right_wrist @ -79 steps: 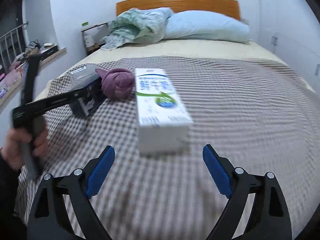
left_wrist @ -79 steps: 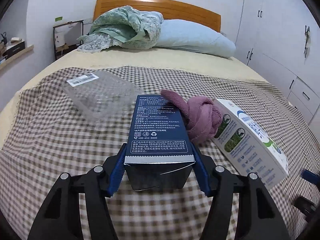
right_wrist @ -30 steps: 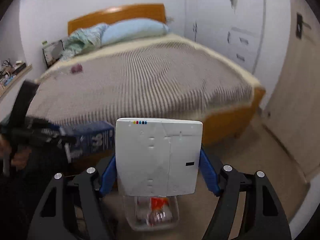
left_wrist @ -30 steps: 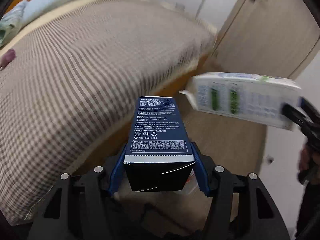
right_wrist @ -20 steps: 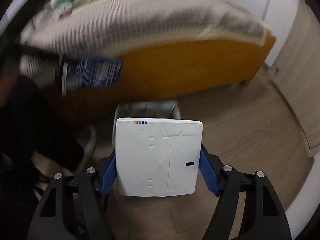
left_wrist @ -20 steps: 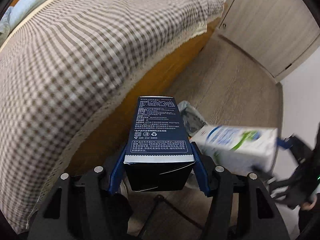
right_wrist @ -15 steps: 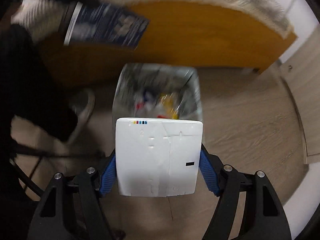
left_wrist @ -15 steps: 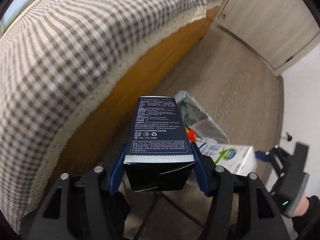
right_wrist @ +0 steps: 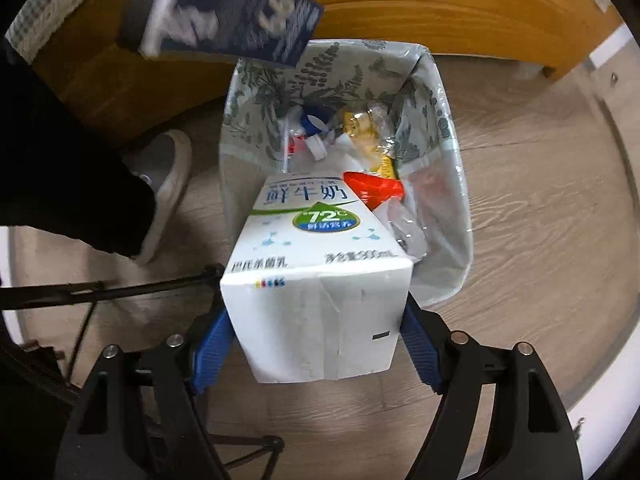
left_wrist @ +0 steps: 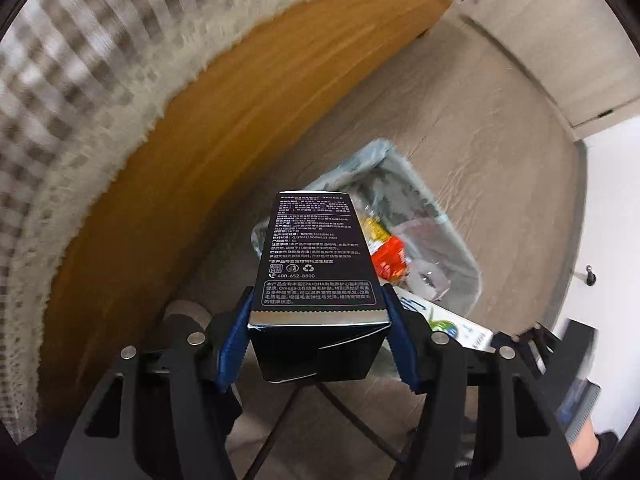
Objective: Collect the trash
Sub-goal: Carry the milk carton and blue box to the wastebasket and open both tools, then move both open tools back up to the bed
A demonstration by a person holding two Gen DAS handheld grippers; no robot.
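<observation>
Wood floor; bin [right_wrist: 436,92] below; milk carton [right_wrist: 316,280] between right tool [right_wrist: 316,344] pads.

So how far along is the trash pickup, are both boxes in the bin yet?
Not yet. The lined bin already holds wrappers and bottle caps. The left hand-held gripper grips the dark blue box over the bin's edge; the right hand-held gripper has the white milk carton tipping toward the opening, its jaws just easing apart. Both still need dropping in.
</observation>
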